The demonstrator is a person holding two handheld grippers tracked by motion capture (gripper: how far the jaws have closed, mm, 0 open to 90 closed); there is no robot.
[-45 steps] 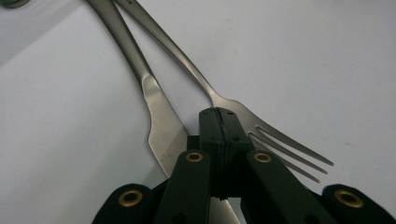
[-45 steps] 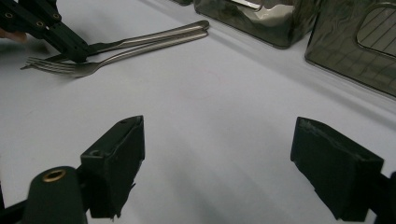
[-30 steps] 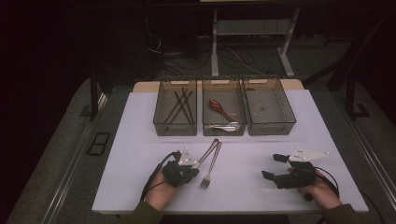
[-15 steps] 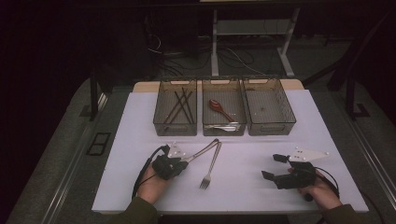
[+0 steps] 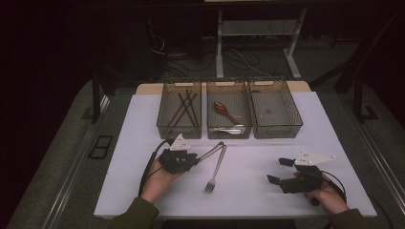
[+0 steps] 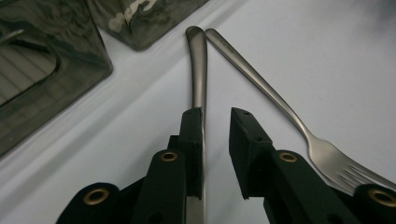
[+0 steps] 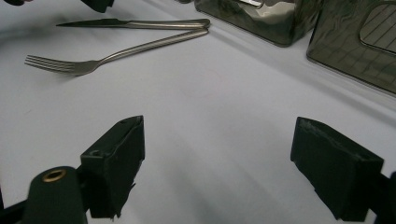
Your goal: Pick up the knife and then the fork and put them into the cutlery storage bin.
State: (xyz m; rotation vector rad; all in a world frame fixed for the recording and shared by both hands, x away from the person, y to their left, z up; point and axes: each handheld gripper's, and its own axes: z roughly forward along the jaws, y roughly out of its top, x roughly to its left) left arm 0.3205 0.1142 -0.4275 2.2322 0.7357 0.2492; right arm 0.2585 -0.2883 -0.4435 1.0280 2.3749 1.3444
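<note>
Easing my left gripper [image 6: 215,116] open, knife [image 6: 198,84] touching one pad, bins [image 5: 180,129] just ahead, bare table [image 5: 253,167] rightward; right gripper [image 7: 219,163] gapes empty.

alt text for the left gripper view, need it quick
The left claw has just been opening, its black jaws parted around a silver metal table knife lying on the white table. A silver metal fork lies beside it, handle tips touching, near smoky transparent plastic bins.

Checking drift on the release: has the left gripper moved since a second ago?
Yes. The left gripper has slid left, away from the fork, which stayed put. Its jaws have just been opening, with the knife between them.
</note>
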